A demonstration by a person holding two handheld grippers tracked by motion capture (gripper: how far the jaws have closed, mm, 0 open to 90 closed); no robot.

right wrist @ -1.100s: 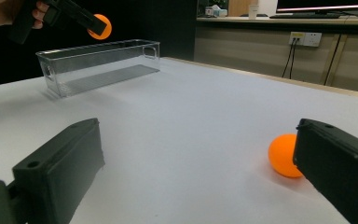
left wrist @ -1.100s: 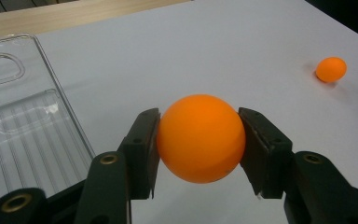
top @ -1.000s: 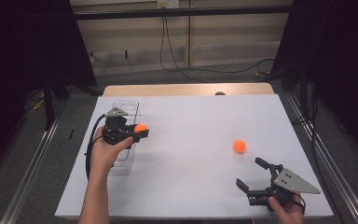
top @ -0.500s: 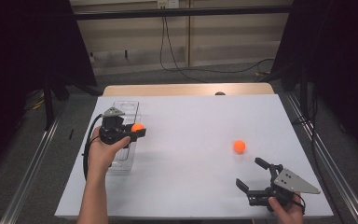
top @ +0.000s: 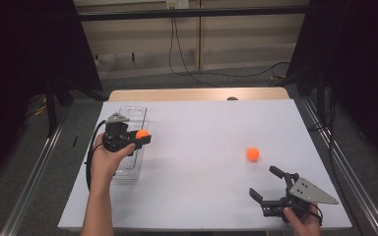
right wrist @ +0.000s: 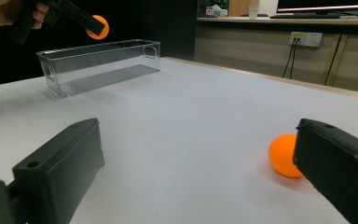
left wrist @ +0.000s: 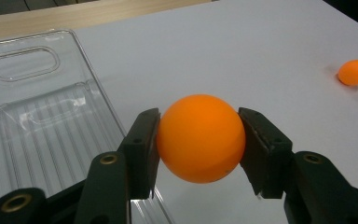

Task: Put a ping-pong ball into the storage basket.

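While the left claw (top: pixel 139 139) hangs above the right-hand edge of the clear plastic bin (top: pixel 129 142), its two black jaws are clamped on an orange ball (left wrist: pixel 200 138), one pad pressed to each side of it. In the left gripper view the ball sits squarely between the pads, lifted off the white tabletop (top: pixel 202 147), with the bin's ribbed floor and handle cut-out lying just to the left of the jaws. The right gripper view shows that same held ball (right wrist: pixel 98 26) hanging higher than the bin's rim (right wrist: pixel 98 58), over its far end. The bin itself stands near the tabletop's left edge, long side running away from the person.

A second orange ball (top: pixel 252 154) lies loose on the tabletop, well apart from the bin, toward the right side. The right claw (top: pixel 270 184) rests low at the near right corner, its jaws spread wide with nothing between them. It points toward the loose ball, which lies just ahead of it and untouched; in the right gripper view that ball (right wrist: pixel 283 156) peeks out from behind the right-hand jaw.
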